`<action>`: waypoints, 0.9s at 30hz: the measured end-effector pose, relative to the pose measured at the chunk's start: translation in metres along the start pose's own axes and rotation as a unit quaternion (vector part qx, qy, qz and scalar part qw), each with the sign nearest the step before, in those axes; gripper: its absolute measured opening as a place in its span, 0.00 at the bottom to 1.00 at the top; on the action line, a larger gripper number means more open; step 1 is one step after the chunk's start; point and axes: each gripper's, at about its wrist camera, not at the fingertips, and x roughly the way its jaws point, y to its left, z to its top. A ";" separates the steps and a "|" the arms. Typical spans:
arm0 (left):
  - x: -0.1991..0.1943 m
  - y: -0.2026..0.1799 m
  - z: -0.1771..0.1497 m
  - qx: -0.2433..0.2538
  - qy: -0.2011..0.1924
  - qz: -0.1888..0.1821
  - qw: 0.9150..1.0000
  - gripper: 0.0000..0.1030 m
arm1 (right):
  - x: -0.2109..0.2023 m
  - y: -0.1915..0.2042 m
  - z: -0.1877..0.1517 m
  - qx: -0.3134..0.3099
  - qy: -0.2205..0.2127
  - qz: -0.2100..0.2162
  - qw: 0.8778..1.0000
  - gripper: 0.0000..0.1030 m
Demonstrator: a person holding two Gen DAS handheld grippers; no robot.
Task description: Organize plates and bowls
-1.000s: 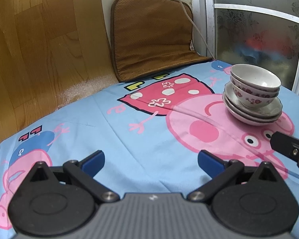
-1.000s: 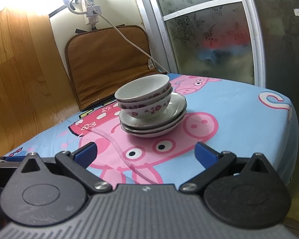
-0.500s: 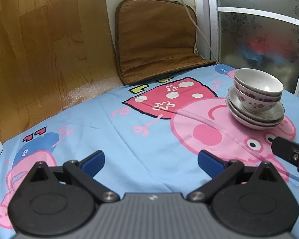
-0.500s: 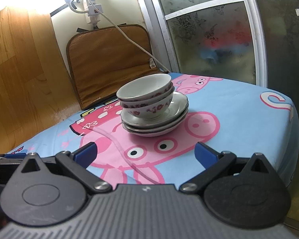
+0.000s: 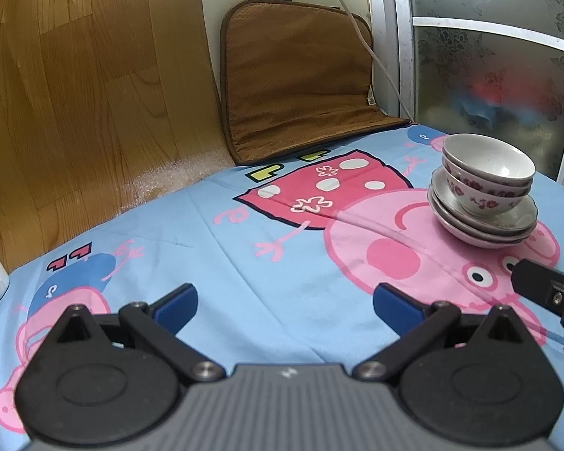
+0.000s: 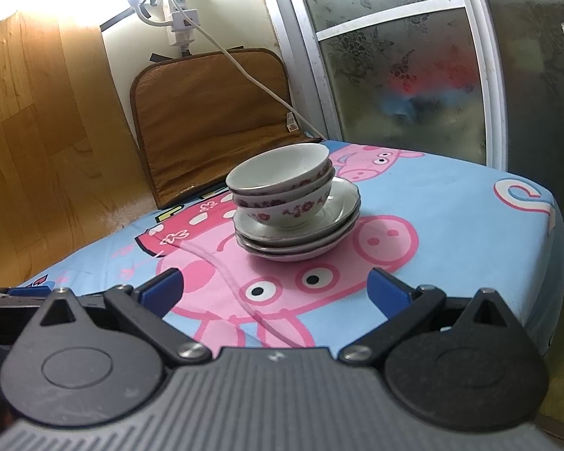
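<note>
The tabletop (image 6: pixel 470 203), under its blue cartoon cloth, drops off just right of and behind the crockery, so work toward your left, where the cloth lies bare up to the wooden wall (image 5: pixel 75 94). The stack sits right of centre: three plates (image 6: pixel 300 236) nested, two bowls (image 6: pixel 282 184) nested on top. It looks tidy already; if you must lift anything, take the top bowl by its rim, straight up. Your right claw (image 6: pixel 274 287) stands wide and empty, squared to the stack. Your left claw (image 5: pixel 282 297) is equally wide, empty, well apart.
</note>
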 end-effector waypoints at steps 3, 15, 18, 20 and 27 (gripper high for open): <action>0.000 0.000 0.000 0.001 0.000 0.000 1.000 1.00 | 0.000 0.000 0.000 -0.001 0.000 0.001 1.000 1.00; -0.001 0.000 0.002 0.001 0.003 0.000 1.000 1.00 | -0.001 0.000 -0.001 0.000 0.000 0.001 1.000 1.00; -0.001 0.000 0.002 0.000 0.002 0.001 1.000 1.00 | 0.000 0.001 -0.001 0.000 0.001 0.001 1.000 1.00; -0.001 0.000 0.002 -0.001 0.001 0.001 1.000 1.00 | 0.000 0.000 -0.002 0.000 0.002 0.001 1.000 1.00; -0.003 0.000 0.002 -0.002 -0.004 0.002 1.000 1.00 | 0.000 0.000 -0.002 0.000 0.001 0.002 1.000 1.00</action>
